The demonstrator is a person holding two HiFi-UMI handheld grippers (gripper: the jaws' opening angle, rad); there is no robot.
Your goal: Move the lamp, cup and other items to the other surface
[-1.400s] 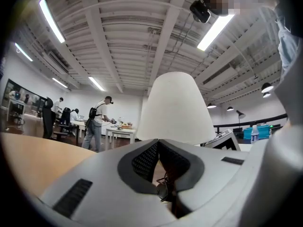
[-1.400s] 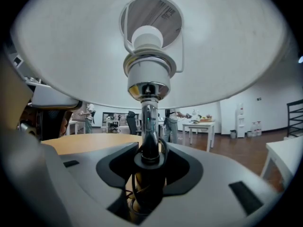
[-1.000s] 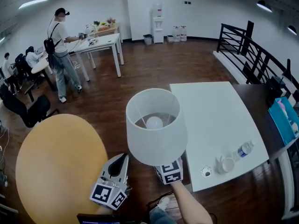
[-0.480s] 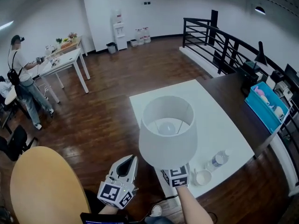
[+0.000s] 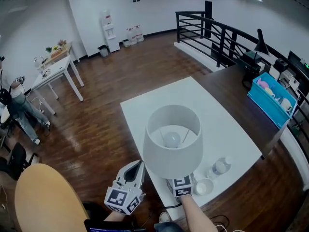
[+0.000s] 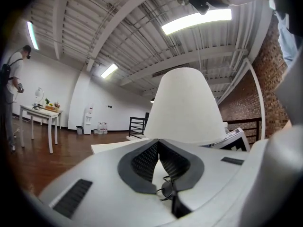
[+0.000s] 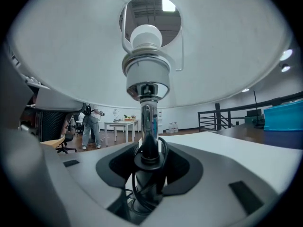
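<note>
Right claw [image 7: 149, 162], lamp [image 5: 172, 139] near white table [image 5: 227, 120]

A dark wooden floor [image 5: 111, 95] runs to white walls [image 5: 87, 4], where a water dispenser [image 5: 108, 30] stands. A black railing [image 5: 208, 18] lines the right side. A white table [image 5: 55, 70] stands at left. Long ceiling lights [image 6: 196, 20] glow overhead, near a brick wall [image 6: 279, 79].
</note>
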